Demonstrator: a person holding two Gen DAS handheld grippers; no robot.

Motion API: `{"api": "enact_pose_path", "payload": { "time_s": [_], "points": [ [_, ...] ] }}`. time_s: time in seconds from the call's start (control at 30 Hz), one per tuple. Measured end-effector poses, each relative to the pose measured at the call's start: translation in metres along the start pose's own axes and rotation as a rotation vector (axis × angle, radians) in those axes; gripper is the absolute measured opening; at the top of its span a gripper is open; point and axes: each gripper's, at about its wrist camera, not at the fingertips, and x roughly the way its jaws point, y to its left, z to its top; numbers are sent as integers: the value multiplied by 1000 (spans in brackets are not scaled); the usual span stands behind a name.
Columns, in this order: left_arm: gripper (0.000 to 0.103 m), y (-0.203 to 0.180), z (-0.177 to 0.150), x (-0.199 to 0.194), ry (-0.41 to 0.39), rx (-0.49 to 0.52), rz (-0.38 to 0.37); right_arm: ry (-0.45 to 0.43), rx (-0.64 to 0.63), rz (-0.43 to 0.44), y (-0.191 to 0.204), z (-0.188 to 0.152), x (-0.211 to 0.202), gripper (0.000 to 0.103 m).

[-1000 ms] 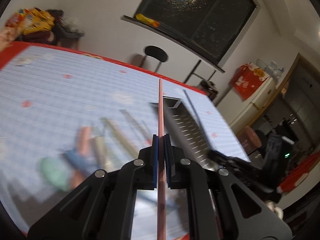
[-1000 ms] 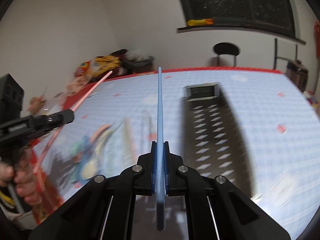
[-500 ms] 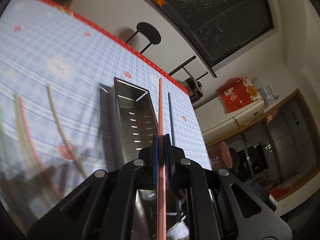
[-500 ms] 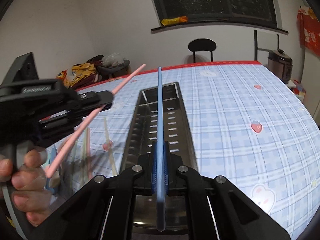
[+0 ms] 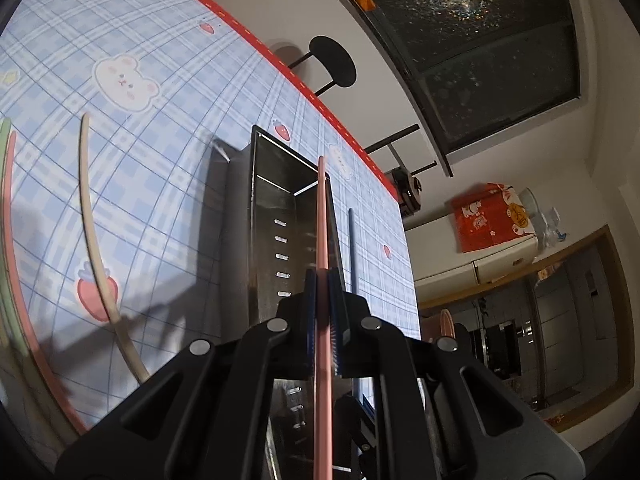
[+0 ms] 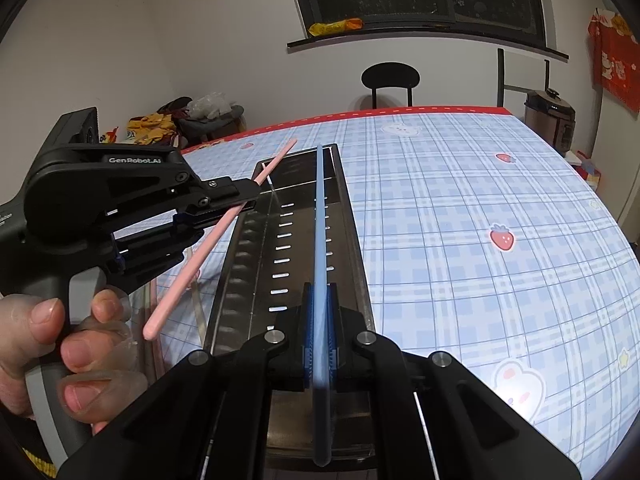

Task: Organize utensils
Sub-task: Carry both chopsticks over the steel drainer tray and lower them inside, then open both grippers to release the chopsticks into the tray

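Above the perforated steel tray (image 6: 304, 216): left hand-held gripper (image 5: 322, 316) pinching a pink chopstick (image 5: 322, 240), right hand-held gripper (image 6: 320, 332) pinching a blue chopstick (image 6: 320, 216), both aligned lengthwise (probably for dropping in). More chopsticks (image 5: 94, 216) left of tray on bench (image 6: 460, 216).

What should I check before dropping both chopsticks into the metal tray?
1. Left gripper shut on pink chopstick: ok.
2. Right gripper shut on blue chopstick: ok.
3. Blue chopstick lined up along the metal tray: ok.
4. Pink chopstick lined up with tray: not ok, it crosses the left rim at an angle.
5. Tray floor free of utensils: ok where visible.
6. Height above tray: cannot tell.
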Motion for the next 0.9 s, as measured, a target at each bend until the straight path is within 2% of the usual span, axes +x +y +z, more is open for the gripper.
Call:
{"api": "enact_pose_path", "payload": {
  "time_s": [0.43,0.5,0.53,0.7,0.73,0.77,0.8,0.9],
  "points": [
    [9,-6,2,11,-1,12,20,10,12,0,-2,-1,2,7],
    [13,-7,3,12,2,10,23,9,16,-1,-2,0,2,7],
    [19,-7,3,12,0,13,24,4,17,1,-2,0,1,7],
    [23,-16,10,6,-16,57,20,-41,24,10,-3,2,-9,10],
    [25,-19,11,2,-25,74,24,-50,27,9,-4,2,-11,13],
    [28,-21,13,-3,-36,89,26,-64,33,3,-5,3,-13,25],
    [31,-24,15,-7,-49,103,30,-79,39,-8,-7,4,-16,42],
    [44,-30,21,-26,-94,169,57,-125,61,-39,-13,5,-25,66]
  ]
}}
